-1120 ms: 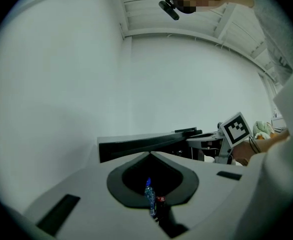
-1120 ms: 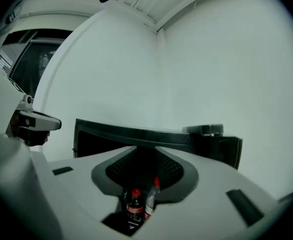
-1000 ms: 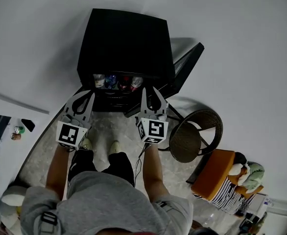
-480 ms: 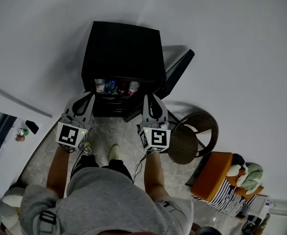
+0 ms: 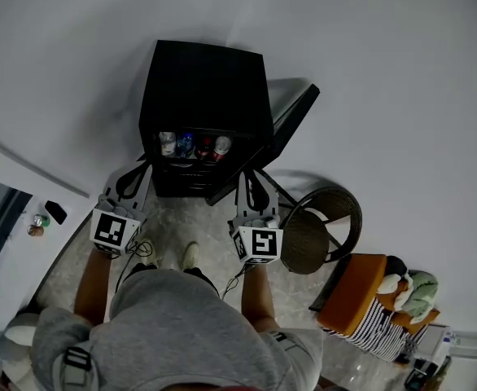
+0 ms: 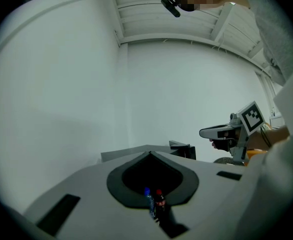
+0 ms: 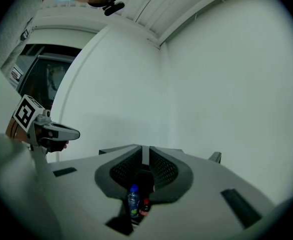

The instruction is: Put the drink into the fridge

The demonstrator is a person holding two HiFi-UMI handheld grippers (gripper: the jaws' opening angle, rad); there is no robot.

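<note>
Both grippers have backed off from the fridge (image 5: pixel 206 80) mouth, drawn near toward the person, and the right one's jaws have just been closing with nothing between them. Right gripper (image 5: pixel 247 173) now shows only a thin slit between its pads, and it is empty. Left gripper (image 5: pixel 143 166) has its tips meeting and is empty too. Both point level at the cabinet.

Where's the drink? A row of bottles (image 5: pixel 193 144) stands just inside the opening, near the front of the shelf; the right gripper view picks out a blue-capped bottle (image 7: pixel 132 200) with a red-capped one (image 7: pixel 144 205) touching it on the right. I can't tell which one is the task's drink, but nothing is left in hand, so the placing looks done.

Now the trouble spots. The fridge door (image 5: pixel 281 129) hangs wide open to the right, and the bottles sit so far forward that a hard swing shut could rock one over or jam against it. The wicker chair (image 5: pixel 326 225) stands just beside the door's near edge, so the right gripper coming round for the door could snag on it. A cable (image 5: pixel 141 249) also trails on the floor beside the person's feet, and a step toward the fridge could catch it.
</note>
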